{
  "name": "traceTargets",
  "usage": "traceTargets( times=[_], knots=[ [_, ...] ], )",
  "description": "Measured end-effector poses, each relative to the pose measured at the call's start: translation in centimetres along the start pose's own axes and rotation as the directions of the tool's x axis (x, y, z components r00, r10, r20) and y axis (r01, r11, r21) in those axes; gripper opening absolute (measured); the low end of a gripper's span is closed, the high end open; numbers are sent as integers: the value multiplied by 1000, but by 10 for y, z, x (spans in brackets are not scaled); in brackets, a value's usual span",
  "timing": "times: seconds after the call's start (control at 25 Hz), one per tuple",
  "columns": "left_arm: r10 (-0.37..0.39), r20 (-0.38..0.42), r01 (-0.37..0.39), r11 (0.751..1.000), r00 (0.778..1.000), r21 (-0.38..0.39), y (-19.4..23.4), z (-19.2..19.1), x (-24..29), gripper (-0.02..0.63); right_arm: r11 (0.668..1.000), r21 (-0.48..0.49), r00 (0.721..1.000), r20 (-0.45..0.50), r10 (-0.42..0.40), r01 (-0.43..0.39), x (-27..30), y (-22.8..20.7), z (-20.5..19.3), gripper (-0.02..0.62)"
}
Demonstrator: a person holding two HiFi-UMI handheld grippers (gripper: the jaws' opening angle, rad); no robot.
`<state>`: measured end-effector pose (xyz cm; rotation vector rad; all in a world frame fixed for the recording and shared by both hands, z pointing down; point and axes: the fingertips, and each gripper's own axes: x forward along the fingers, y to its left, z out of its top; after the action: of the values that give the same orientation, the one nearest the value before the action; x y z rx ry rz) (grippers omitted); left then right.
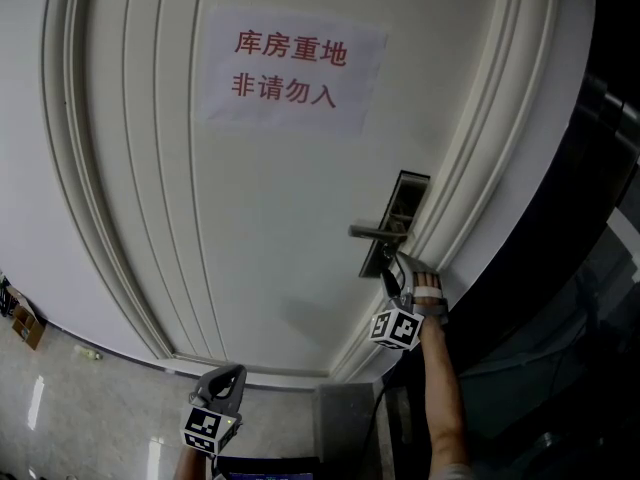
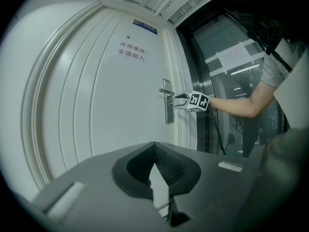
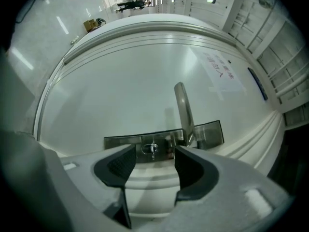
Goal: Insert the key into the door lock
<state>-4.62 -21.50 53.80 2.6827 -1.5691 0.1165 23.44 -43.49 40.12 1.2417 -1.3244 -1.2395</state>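
A small metal key (image 3: 152, 149) sticks out of the keyhole in the steel lock plate (image 3: 120, 142) on the white door (image 1: 280, 218). In the right gripper view my right gripper (image 3: 154, 161) is open just in front of the key, a jaw on either side and neither touching it. In the head view the right gripper (image 1: 393, 271) sits below the lever handle (image 1: 375, 233). My left gripper (image 1: 226, 376) hangs low and far from the lock, its tips together on nothing (image 2: 154, 146).
A paper sign with red characters (image 1: 290, 68) is taped high on the door. The lever handle (image 3: 184, 110) stands out just above the keyhole. The moulded door frame (image 1: 470, 218) and dark glass lie to the right. Tiled floor (image 1: 90, 408) shows below.
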Motion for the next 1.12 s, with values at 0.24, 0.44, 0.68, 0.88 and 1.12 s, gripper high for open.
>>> traceTargets(
  times=[0.24,0.44,0.68,0.88,1.12],
  knots=[
    [-8,7,8,1000,1000,0,1,1,-3,2,997,70,1000,6,-22,21,-33,-12,17,198],
    [-15,12,15,1000,1000,3,4,2,-4,2,985,158,997,26,-72,67,-63,-18,31,85],
    [-40,20,40,999,999,17,4,10,-5,2,943,307,986,60,-155,129,-103,-27,47,3],
    [-63,30,62,998,998,33,5,18,-15,2,874,466,985,29,-171,138,-134,-24,55,2],
    [-83,32,81,996,996,43,12,19,-35,2,691,719,983,69,-172,71,-175,-3,85,2]
  ],
)
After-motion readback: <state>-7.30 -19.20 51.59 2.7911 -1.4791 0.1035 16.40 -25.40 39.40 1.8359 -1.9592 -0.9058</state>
